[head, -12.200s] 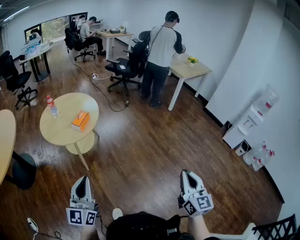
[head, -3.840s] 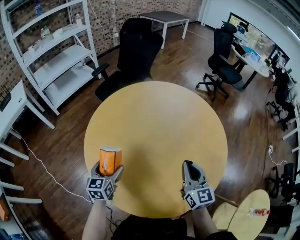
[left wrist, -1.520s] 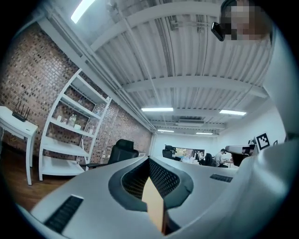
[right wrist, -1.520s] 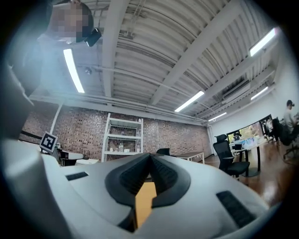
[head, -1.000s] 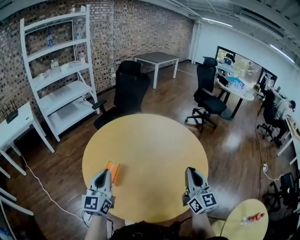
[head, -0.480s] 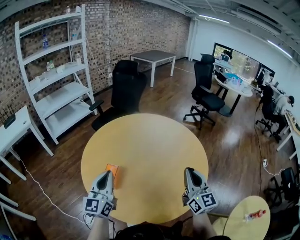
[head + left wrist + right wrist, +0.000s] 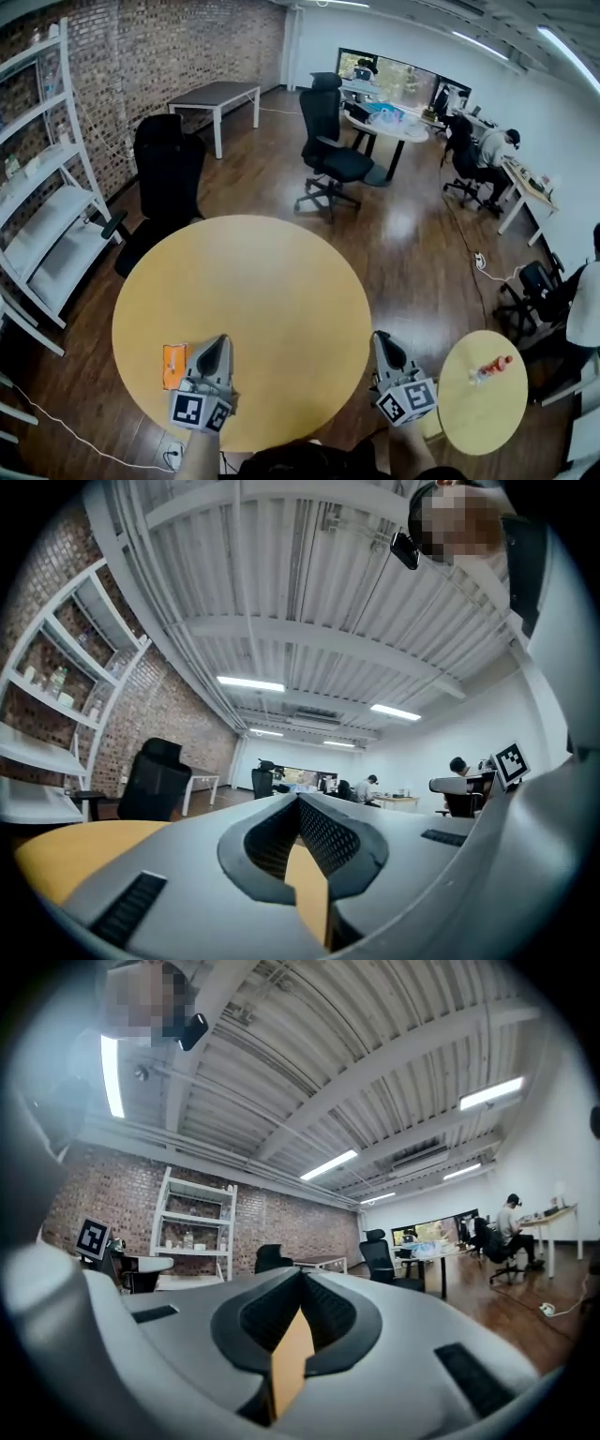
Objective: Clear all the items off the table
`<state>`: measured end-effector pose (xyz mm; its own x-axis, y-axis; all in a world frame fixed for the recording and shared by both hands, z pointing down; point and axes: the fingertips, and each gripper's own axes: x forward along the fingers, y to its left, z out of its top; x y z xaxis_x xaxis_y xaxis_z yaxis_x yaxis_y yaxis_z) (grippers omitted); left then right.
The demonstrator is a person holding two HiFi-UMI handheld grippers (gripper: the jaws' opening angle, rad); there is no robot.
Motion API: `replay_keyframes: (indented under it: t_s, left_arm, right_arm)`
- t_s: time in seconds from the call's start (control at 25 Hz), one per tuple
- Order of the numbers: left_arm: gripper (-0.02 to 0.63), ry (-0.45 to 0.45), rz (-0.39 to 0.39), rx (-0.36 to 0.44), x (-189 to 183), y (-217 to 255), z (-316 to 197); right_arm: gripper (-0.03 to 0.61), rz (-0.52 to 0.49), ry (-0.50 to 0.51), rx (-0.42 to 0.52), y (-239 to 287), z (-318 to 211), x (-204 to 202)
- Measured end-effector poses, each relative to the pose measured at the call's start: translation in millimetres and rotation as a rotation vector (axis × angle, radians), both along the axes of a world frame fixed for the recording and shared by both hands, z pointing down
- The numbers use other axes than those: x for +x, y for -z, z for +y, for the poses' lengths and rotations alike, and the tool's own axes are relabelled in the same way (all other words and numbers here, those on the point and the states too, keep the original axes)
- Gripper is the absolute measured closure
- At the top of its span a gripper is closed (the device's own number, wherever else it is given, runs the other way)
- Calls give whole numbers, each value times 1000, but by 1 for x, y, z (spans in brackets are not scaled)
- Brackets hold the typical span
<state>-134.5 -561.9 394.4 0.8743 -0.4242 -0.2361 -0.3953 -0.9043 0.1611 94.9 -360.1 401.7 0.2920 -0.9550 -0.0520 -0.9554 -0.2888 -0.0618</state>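
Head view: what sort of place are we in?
Most likely an open-plan office or lab workspace: black swivel chairs, a person seated at a desk far back, and white shelving against a brick wall.

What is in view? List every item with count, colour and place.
round table: one, yellow, centre.
box: one, orange, flat on that table's near left edge.
small round table: one, yellow, lower right.
bottle: one, clear with red, on the small table.
office chairs: several, black, beyond the round table.
shelf unit: one, white, left wall.
left gripper: one, grey, jaws together, beside the box.
right gripper: one, grey, jaws together, at the table's right edge.
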Motion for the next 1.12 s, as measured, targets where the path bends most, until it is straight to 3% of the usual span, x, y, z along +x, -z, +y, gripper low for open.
replay_keyframes:
  t_s: [0.28, 0.64, 0.88, 1.12]
  left_arm:
    - [614, -242, -2, 6, 90, 5, 67]
    - [614, -379, -13, 23, 161, 12, 179]
    - [614, -527, 29, 20, 226, 25, 288]
    - [614, -769, 19, 35, 303, 20, 383]
  right_arm:
    - [574, 3, -274, 44, 10, 117, 44]
    - [574, 12, -459, 85, -4, 260, 94]
    - [574, 61, -637, 89, 1, 403, 99]
    - [574, 37, -916, 77, -7, 535, 84]
